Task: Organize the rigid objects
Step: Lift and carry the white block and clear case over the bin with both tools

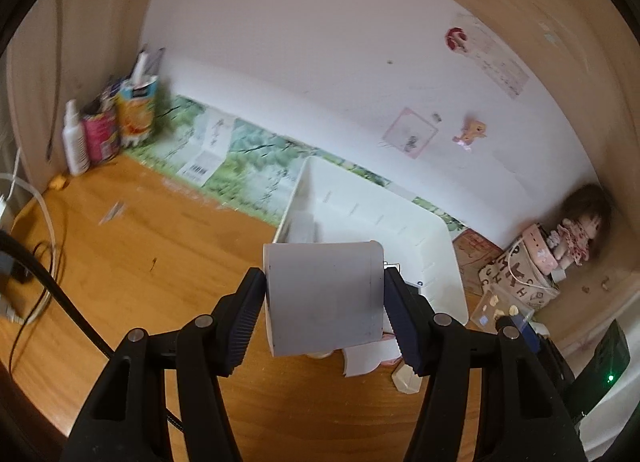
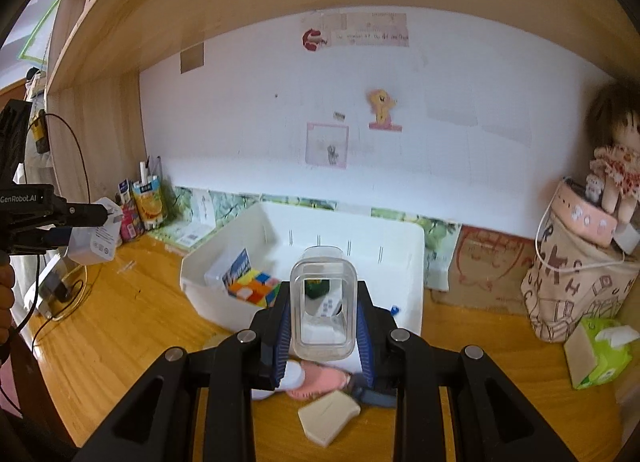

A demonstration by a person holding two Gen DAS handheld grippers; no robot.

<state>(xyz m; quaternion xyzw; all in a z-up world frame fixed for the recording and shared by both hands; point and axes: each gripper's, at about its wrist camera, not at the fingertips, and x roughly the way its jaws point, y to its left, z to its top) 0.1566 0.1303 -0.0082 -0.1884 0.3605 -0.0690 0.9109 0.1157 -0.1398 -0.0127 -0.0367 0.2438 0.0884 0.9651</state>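
A white boxy block [image 1: 324,298], seemingly a charger with small print on one face, is being gripped between the pads of the left tool [image 1: 325,312], whose jaws are standing partly open around it; it is being held clear of the wooden worktop [image 1: 140,246], near the white bin [image 1: 444,238]. A clear plastic container [image 2: 323,308] is being clamped by the right tool [image 2: 324,326], its jaws being drawn in narrowly against the container's sides, and it is being held in the air in front of the bin's near wall. Inside the bin a colourful puzzle cube [image 2: 254,288] is lying beside a small box with a blue label [image 2: 236,268]. Below the right tool, a pink item [image 2: 320,382] and a beige wedge [image 2: 328,416] are resting on the worktop. Cartons [image 2: 150,202] are standing in the far left corner, while a doll [image 2: 614,150] is sitting on a patterned bag [image 2: 576,286] at the right, with a green tissue pack [image 2: 598,354] just beside it.
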